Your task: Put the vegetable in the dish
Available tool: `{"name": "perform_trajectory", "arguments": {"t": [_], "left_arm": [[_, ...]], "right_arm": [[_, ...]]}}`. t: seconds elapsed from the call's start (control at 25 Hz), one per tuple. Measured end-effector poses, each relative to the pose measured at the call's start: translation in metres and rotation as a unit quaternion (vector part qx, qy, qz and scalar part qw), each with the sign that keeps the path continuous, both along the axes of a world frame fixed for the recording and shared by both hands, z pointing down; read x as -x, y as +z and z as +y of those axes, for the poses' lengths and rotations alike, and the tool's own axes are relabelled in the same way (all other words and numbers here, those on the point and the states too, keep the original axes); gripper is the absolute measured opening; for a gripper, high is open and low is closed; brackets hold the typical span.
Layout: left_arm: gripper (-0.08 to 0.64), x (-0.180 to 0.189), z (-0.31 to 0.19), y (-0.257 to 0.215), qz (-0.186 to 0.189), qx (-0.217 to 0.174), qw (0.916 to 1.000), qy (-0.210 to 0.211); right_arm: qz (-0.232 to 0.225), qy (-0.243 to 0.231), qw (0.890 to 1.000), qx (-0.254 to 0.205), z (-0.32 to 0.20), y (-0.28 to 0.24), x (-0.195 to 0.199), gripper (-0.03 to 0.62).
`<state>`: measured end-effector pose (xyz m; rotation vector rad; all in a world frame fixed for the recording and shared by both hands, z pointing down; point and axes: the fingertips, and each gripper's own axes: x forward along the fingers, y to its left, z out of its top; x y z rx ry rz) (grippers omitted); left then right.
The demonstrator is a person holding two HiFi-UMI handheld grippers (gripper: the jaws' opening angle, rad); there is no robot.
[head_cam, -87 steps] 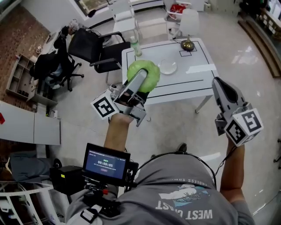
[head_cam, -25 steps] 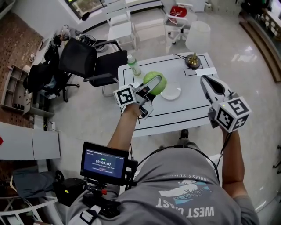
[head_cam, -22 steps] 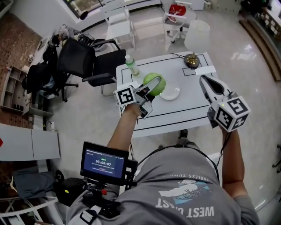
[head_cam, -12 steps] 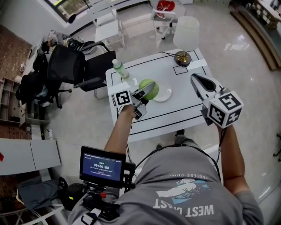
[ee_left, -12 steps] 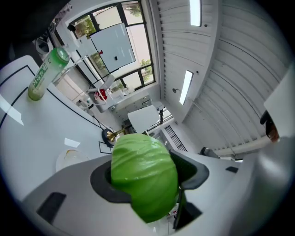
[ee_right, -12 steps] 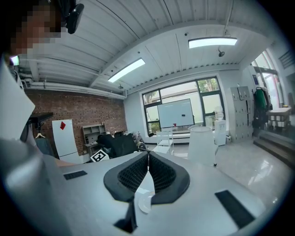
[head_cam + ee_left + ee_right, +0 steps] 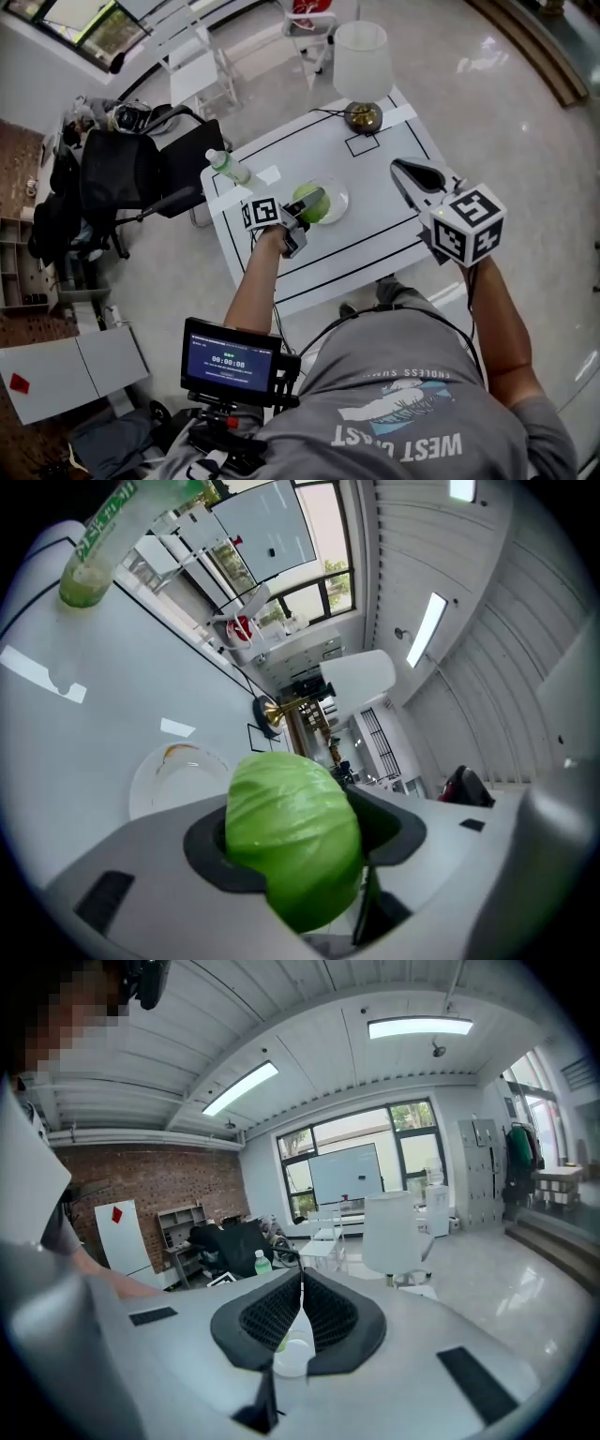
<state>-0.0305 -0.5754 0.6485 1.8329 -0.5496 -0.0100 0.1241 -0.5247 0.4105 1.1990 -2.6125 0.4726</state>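
Observation:
A round green cabbage point(image 7: 306, 199) is clamped between the jaws of my left gripper point(image 7: 317, 195), which is shut on it. In the head view it hangs over the left part of a clear glass dish point(image 7: 341, 201) on the white table point(image 7: 375, 230). The left gripper view shows the cabbage point(image 7: 295, 841) filling the gap in my left gripper point(image 7: 302, 829), with the dish point(image 7: 169, 766) below and ahead. My right gripper point(image 7: 397, 167) hovers over the table's right side with nothing in it. In the right gripper view my right gripper point(image 7: 300, 1321) has its pads pressed together.
A plastic bottle point(image 7: 228, 167) lies at the table's far left corner. A lamp with a white shade point(image 7: 362, 60) and brass base point(image 7: 362, 117) stands at the far edge. Black office chairs point(image 7: 150, 178) sit left of the table. A monitor point(image 7: 231, 350) hangs at the person's chest.
The person has stepped up to the table. My left gripper has carried the cabbage forward until it is over the dish. My right gripper has come in over the table's right side.

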Motion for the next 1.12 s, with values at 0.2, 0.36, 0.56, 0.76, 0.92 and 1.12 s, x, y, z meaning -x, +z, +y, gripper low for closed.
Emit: {"name": "perform_trajectory", "arguments": {"t": [0.2, 0.36, 0.56, 0.76, 0.92, 1.12], "left_arm": [[0.265, -0.019, -0.008, 0.039, -0.049, 0.022, 0.9972, 0.053], [0.265, -0.028, -0.01, 0.063, -0.081, 0.031, 0.9915, 0.097], [0.265, -0.031, -0.007, 0.083, -0.112, 0.039, 0.983, 0.14], [0.265, -0.031, -0.011, 0.079, -0.104, 0.022, 0.9805, 0.165], [0.268, -0.022, -0.016, 0.074, -0.142, -0.019, 0.9728, 0.182], [0.334, -0.016, -0.009, 0.09, -0.216, -0.07, 0.9497, 0.215]], "right_arm": [[0.003, 0.012, 1.0, 0.021, -0.014, 0.019, -0.014, 0.008], [0.006, 0.017, 0.999, 0.035, -0.024, 0.032, -0.021, 0.008], [0.008, 0.017, 0.998, 0.053, -0.035, 0.046, -0.025, 0.008], [0.008, 0.005, 0.998, 0.062, -0.046, 0.053, -0.018, 0.008], [0.003, -0.009, 0.998, 0.07, -0.052, 0.056, -0.008, 0.008], [-0.001, -0.015, 0.997, 0.078, -0.051, 0.065, -0.008, 0.008]]}}
